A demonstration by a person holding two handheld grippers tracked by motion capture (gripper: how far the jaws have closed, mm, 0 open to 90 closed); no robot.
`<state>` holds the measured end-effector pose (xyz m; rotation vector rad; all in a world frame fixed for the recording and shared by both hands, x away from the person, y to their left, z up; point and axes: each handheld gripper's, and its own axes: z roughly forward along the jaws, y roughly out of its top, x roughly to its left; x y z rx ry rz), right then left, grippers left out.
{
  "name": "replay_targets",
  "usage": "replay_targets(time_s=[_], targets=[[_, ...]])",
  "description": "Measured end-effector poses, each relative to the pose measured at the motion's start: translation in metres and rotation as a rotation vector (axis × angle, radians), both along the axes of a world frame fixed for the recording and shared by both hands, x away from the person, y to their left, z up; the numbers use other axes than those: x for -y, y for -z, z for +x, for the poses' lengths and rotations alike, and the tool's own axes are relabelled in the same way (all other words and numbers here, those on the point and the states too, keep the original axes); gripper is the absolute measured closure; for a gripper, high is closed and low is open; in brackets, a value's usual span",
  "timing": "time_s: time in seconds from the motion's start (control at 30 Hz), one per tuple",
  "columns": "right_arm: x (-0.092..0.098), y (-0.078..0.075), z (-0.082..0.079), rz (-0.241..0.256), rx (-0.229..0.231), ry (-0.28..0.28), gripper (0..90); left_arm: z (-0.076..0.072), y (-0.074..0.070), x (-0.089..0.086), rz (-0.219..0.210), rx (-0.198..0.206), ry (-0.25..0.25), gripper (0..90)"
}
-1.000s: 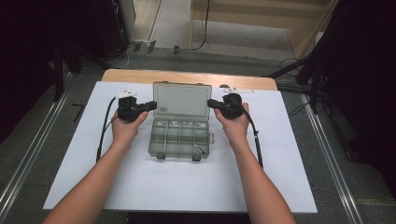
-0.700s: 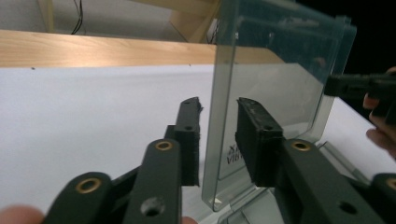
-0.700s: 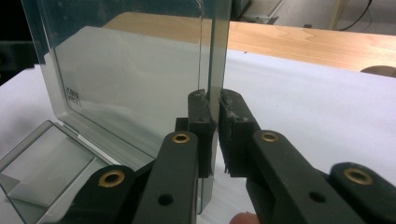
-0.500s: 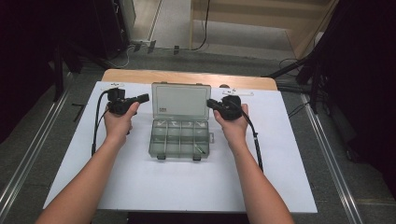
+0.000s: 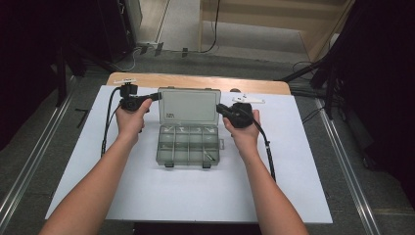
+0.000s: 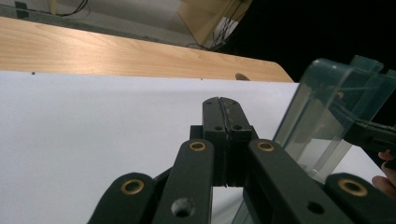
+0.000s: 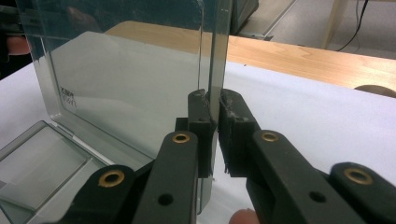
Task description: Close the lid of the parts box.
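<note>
High view: the clear compartment box (image 5: pixel 188 143) sits mid-mat with its lid (image 5: pixel 189 105) raised upright. At the lid's right edge, the right gripper (image 7: pixel 212 116) pinches it. Just left of the lid, the left gripper (image 6: pixel 226 116) is closed, holding nothing. Judging by this, the lid-moving step is in hand; next, swing it steadily about its hinge.

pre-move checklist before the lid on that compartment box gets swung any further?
1. Right gripper clamped on lid edge: ok, jaws shut on it.
2. Left gripper gripping lid: not ok, jaws shut on nothing, beside the lid's left edge.
3. Lid raised: ok, stands upright.
4. Box base flat on white sheet: ok.
5. Base held down: not ok, nothing touches it.
6. Compartment contents: cannot tell, too small.
</note>
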<state>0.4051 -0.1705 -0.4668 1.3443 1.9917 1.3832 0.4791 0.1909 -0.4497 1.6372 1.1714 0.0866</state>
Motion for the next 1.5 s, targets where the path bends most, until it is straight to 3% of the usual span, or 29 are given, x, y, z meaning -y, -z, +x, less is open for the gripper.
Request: replay_targets(time_s=[0.37,0.6,0.8,0.9,1.17,1.33,1.5], targets=[[0.0,0.001,-0.005,-0.01,0.033,-0.001,84.9,-0.001,-0.003,0.007,-0.031,0.002,0.052,90.0],[0.001,0.0,-0.008,-0.005,0.018,-0.005,82.3,-0.003,-0.006,0.006,-0.063,-0.002,0.078,90.0],[0.002,-0.001,-0.012,-0.022,0.013,-0.019,68.6,-0.006,-0.009,0.006,-0.099,0.013,0.115,90.0],[0.005,-0.001,-0.017,-0.011,0.005,-0.028,60.7,-0.008,-0.011,0.007,-0.091,0.023,0.127,90.0],[0.022,0.011,-0.033,0.0,-0.002,-0.062,54.2,-0.012,-0.015,0.006,-0.083,0.047,0.147,90.0],[0.035,0.019,-0.04,-0.01,-0.026,-0.049,55.9,-0.015,-0.017,0.006,-0.083,0.058,0.157,90.0],[0.043,0.017,-0.04,-0.023,-0.053,-0.003,73.1,-0.019,-0.019,0.006,-0.072,0.073,0.175,90.0]])
